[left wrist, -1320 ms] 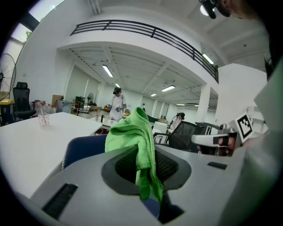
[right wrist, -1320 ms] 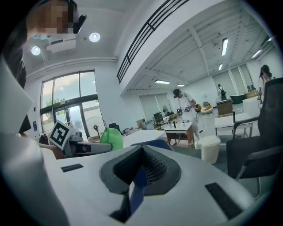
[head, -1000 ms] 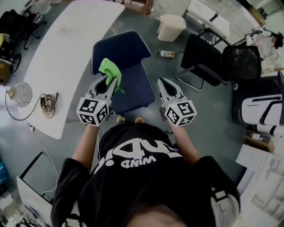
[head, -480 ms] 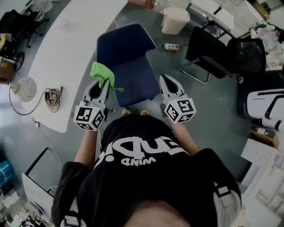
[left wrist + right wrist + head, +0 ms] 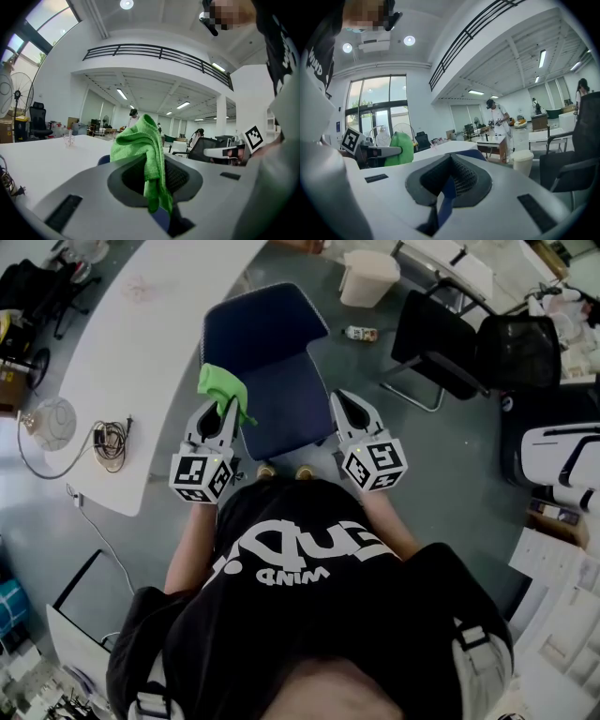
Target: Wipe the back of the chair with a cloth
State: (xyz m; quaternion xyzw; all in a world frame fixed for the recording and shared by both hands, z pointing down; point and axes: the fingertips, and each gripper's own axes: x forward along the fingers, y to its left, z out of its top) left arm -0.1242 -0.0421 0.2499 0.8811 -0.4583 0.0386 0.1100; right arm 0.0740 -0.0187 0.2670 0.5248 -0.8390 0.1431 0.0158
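Two hand-held grippers recorded from my station: left hand-held gripper (image 5: pixel 229 408) clamps the green cloth (image 5: pixel 222 387) at the left edge of the navy chair (image 5: pixel 264 338); right hand-held gripper (image 5: pixel 340 400), jaws together and empty, at its right edge.

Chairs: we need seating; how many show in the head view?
4: the blue chair ahead, a black chair to its right, a black mesh chair further right, a black office chair at top left. More may be hidden.

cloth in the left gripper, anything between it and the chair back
Nothing visible. The green cloth, clamped in the left gripper, is right over the left edge of the blue chair; the right gripper is at its other side.
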